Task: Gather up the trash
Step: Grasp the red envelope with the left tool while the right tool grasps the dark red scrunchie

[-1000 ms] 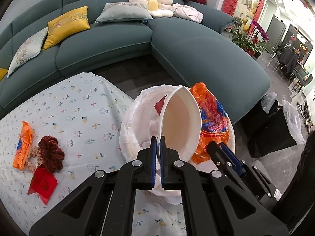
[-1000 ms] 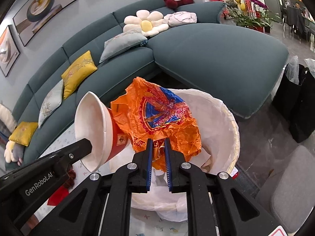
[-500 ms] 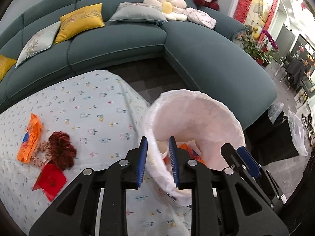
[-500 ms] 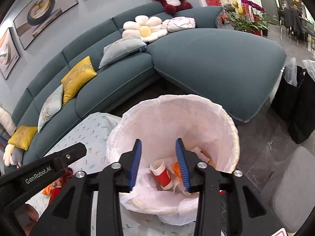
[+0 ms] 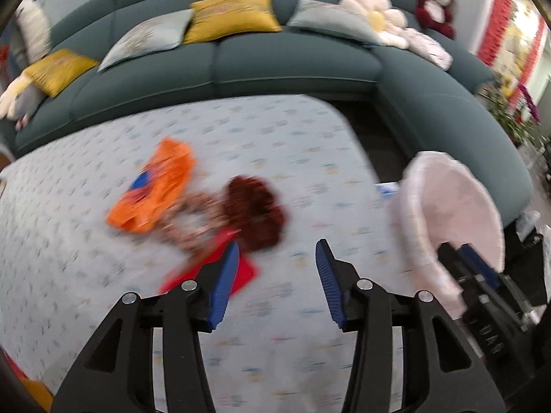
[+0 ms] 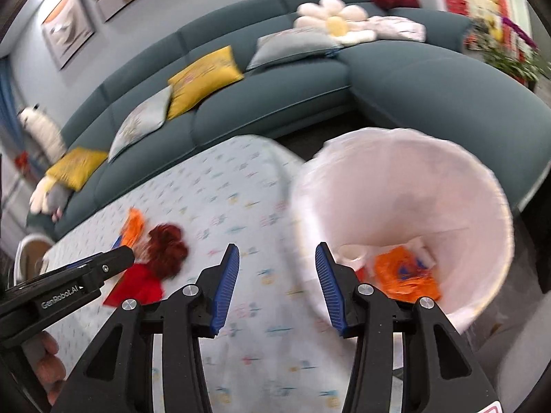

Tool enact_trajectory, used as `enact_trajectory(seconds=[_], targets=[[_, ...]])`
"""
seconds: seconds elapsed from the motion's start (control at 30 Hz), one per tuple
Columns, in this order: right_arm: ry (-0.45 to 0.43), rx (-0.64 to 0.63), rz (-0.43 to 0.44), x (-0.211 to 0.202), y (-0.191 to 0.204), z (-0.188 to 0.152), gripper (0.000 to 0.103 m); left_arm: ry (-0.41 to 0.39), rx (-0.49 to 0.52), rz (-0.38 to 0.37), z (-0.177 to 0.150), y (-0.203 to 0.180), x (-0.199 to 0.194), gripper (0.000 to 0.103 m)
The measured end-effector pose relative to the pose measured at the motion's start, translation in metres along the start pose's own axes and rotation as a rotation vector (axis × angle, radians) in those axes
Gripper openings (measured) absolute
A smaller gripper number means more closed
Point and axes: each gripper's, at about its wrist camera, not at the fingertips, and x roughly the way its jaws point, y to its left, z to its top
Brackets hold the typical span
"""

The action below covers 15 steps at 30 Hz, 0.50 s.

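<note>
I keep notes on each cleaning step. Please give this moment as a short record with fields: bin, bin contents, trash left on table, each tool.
bin: white-lined bin beside the table
bin contents: paper cup, orange wrapper
left on table: orange packet, dark red scrunchie, red packet
left tool: open, nothing between pads
right tool: open, nothing between pads

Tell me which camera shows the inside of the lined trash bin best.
The right wrist view. It looks straight into the lined trash bin, showing the orange wrapper and paper cup at the bottom. The left wrist view catches the bin only at its right edge, blurred, contents hidden.
</note>
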Motion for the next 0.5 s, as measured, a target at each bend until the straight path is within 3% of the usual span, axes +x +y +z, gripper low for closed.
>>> enact_trajectory(seconds=[0.23,0.5], targets=[[0.041,-0.114,0.015,0.01,0.041,-0.012,0.045,0.023,-0.037,0.054,-0.016,0.057,0.011,0.044],[0.089,-0.13,0.031,0.026,0.054,-0.018,0.045,0.028,-0.067,0.029,-0.019,0.077,0.027,0.044]])
